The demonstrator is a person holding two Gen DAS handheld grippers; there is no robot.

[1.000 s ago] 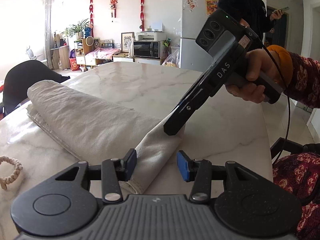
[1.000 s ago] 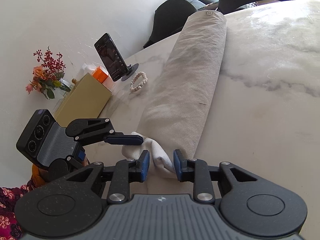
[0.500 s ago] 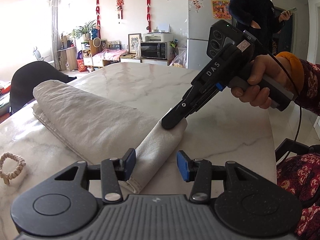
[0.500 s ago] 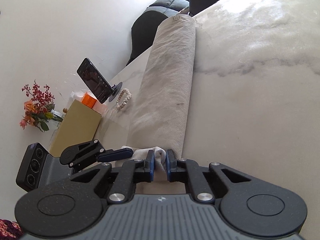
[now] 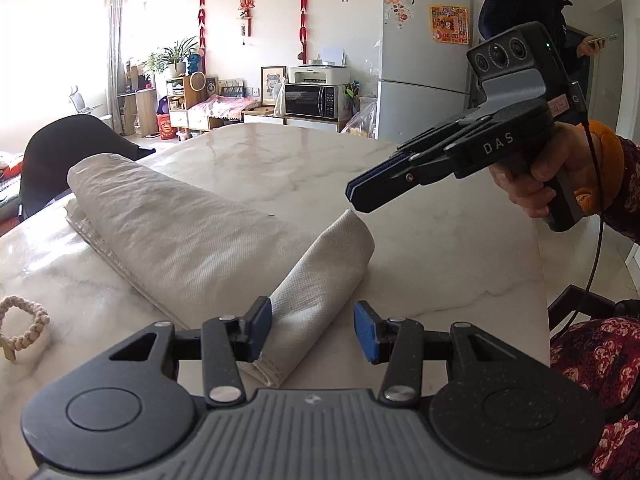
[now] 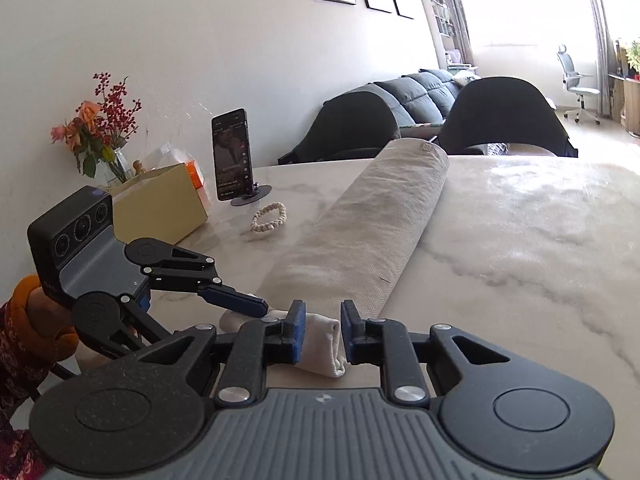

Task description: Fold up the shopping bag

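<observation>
- Left wrist view: the shopping bag (image 5: 192, 236), folded into a long strip, lies on the marble table (image 5: 440, 264); its near end is doubled back.
- Left gripper (image 5: 312, 330): jaws apart, bag end between them, only the left pad touching cloth.
- Right gripper (image 5: 358, 196): raised just above the fold, jaws nearly together, gripping nothing.
- Bead bracelet (image 6: 269, 217) lies beside the bag.

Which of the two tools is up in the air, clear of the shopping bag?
The right tool, held above the shopping bag with nothing in it; the left tool sits low, astride its folded end.
</observation>
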